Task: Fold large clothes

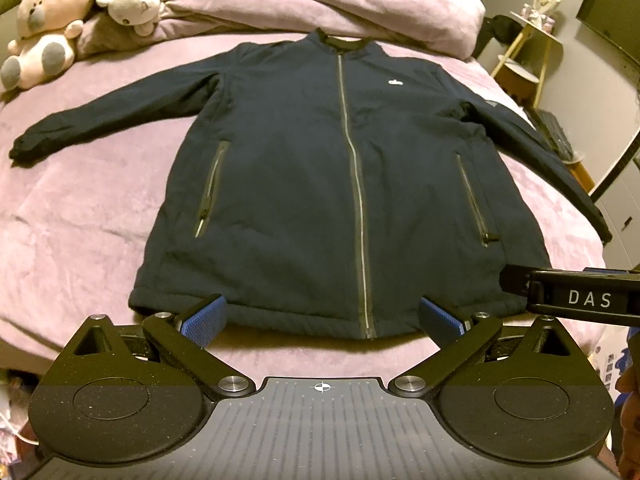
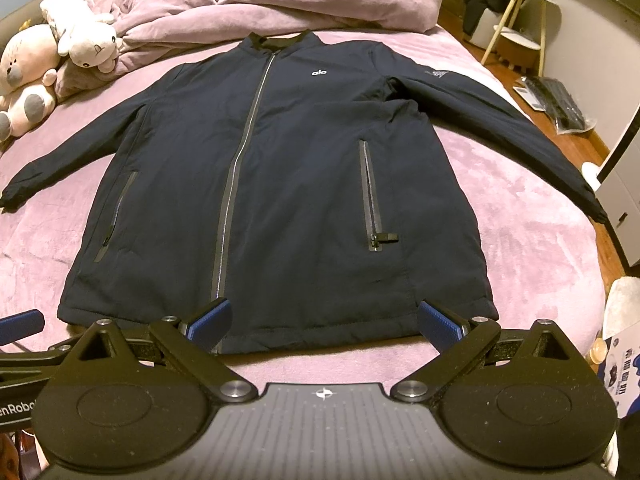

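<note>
A dark navy zip jacket (image 1: 312, 168) lies flat and face up on the pink bed (image 1: 80, 216), zipped, both sleeves spread out to the sides, collar at the far end. It also shows in the right wrist view (image 2: 288, 184). My left gripper (image 1: 322, 320) is open and empty, held just above the jacket's near hem. My right gripper (image 2: 324, 322) is open and empty, also at the near hem, further to the right. The right gripper's body shows at the right edge of the left wrist view (image 1: 576, 294).
A bunched pink duvet (image 1: 328, 4) lies at the head of the bed. Two plush toys (image 1: 52, 28) sit at the far left. A small wooden side table (image 2: 520, 28) and bags on the floor (image 2: 556, 104) stand to the right of the bed.
</note>
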Demonstrator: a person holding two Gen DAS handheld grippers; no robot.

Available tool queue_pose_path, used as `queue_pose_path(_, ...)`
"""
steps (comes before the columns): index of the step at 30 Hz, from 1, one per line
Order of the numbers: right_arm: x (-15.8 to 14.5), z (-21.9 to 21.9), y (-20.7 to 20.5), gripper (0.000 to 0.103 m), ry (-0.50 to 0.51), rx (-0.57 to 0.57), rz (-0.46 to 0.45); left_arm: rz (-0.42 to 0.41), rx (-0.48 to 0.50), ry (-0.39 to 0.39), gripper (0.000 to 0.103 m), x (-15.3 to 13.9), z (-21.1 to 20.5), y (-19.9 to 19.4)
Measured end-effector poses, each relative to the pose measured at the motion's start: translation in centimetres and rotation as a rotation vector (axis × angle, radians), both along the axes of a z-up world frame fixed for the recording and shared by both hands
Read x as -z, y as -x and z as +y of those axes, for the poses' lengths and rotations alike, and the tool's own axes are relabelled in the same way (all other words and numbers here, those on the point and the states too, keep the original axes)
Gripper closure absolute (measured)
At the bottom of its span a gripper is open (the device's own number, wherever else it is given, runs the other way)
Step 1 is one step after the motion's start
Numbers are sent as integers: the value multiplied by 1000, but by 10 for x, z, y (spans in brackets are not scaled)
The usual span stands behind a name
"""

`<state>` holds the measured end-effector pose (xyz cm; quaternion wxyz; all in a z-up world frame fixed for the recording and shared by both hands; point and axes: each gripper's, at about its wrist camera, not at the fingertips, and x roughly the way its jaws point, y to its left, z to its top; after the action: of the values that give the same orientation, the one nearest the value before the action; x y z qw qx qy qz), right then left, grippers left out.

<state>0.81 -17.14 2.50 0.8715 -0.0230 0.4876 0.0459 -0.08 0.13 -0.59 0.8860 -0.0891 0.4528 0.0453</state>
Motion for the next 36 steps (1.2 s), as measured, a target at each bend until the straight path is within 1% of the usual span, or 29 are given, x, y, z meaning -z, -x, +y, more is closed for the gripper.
queue_pose_path(7, 2, 0, -1, 4, -3, 1, 7, 4, 1, -1, 0, 1, 0, -1)
queue_pose_path(13, 4, -1, -3, 4, -6, 2, 12, 25, 7, -1, 0, 3, -1, -2)
queue_pose_path(15, 4, -1, -3, 4, -8, 2, 13, 35, 7, 1, 0, 4, 0, -3)
queue_pose_path(16, 4, -1, -3, 4, -8, 2, 13, 74, 7, -2, 0, 4, 0, -3)
queue_pose_path(17, 4, -1, -3, 4, -8, 2, 14, 88, 7, -3, 0, 4, 0, -3)
queue_pose_path(19, 5, -2, -3, 4, -10, 3, 16, 94, 7, -1, 0, 4, -1, -3)
queue_pose_path(26, 7, -2, -4, 4, -16, 5, 24, 57, 6, 1, 0, 5, 0, -3)
queue_pose_path(36, 11, -5, -6, 4, -29, 5, 36, 73, 12, 7, 0, 8, -2, -6)
